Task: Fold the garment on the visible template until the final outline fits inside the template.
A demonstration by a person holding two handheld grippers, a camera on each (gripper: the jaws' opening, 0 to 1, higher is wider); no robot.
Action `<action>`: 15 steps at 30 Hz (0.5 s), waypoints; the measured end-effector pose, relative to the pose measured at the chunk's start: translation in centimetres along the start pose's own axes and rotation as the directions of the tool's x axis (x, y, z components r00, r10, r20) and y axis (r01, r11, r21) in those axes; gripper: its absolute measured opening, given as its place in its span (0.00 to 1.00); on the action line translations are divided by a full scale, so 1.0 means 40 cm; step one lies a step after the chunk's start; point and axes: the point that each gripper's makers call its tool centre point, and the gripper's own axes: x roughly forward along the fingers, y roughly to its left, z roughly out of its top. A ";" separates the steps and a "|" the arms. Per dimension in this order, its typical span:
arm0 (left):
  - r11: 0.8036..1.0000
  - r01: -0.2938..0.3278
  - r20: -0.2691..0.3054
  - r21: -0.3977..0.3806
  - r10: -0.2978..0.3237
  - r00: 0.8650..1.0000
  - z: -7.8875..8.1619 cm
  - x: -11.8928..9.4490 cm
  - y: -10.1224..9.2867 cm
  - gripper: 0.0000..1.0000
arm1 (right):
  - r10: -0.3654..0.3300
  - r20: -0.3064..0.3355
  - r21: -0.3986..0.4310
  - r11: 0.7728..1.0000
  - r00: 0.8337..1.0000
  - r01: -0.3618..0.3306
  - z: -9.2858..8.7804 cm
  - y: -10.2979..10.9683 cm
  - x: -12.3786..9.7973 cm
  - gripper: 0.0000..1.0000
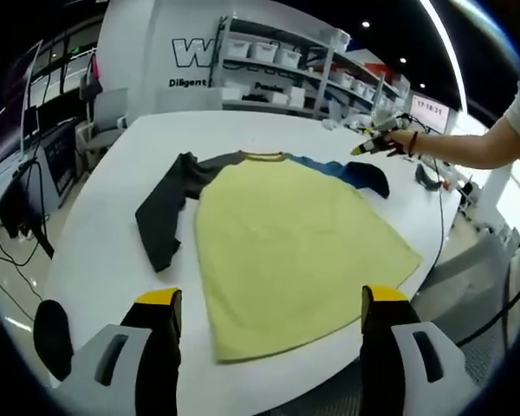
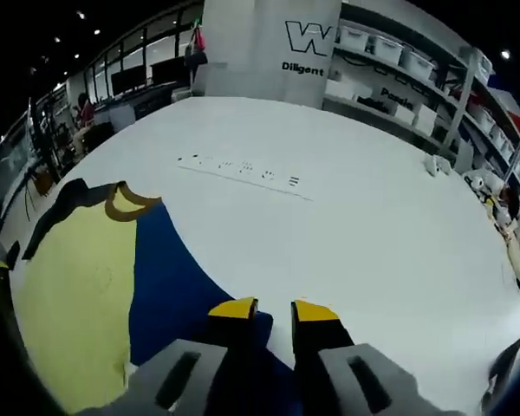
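the garment, a yellow-bodied shirt with a dark grey sleeve and a blue sleeve, is lying flat on the white table, collar away from me and hem toward me. i am seeing no fold in the body; i judge the folding barely begun. the grey sleeve is trailing out to the left of my left gripper's line, bent back on itself, so it will need gathering in.

my left gripper is hovering just short of the hem with its jaws spread wide apart and gripping nothing; the hem lies between and beyond the two tips. i judge i am holding it there to square up to the bottom edge.

my right gripper is reaching out over the blue sleeve. its jaws are standing close, a narrow gap between the yellow tips, and the sleeve cloth is running under them; i cannot tell whether they are pinching it. i judge the reach is for drawing that sleeve across the body.

ahead of the right gripper, well apart from the cloth, a faint printed line of marks is lying on the table. i cannot make out a template outline.
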 end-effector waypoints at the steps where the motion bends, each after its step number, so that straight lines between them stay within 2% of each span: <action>1: 1.000 0.000 0.003 0.002 0.000 1.000 0.002 -0.001 0.000 0.86 | 0.006 0.017 -0.011 1.000 1.000 -0.005 0.004 0.008 -0.017 0.15; 5: 1.000 0.004 0.016 0.004 -0.004 1.000 0.007 -0.003 -0.004 0.86 | 0.017 0.034 -0.029 0.999 0.999 -0.016 -0.005 0.027 -0.054 0.26; 8: 1.000 0.009 0.019 0.013 -0.009 1.000 0.010 -0.004 -0.011 0.87 | 0.021 0.037 -0.068 0.998 0.999 -0.018 -0.028 0.042 -0.086 0.31; 15: 1.000 0.010 0.032 0.021 -0.011 0.999 0.024 -0.008 -0.026 0.92 | 0.013 0.027 -0.081 0.997 1.000 -0.011 -0.075 0.056 -0.130 0.41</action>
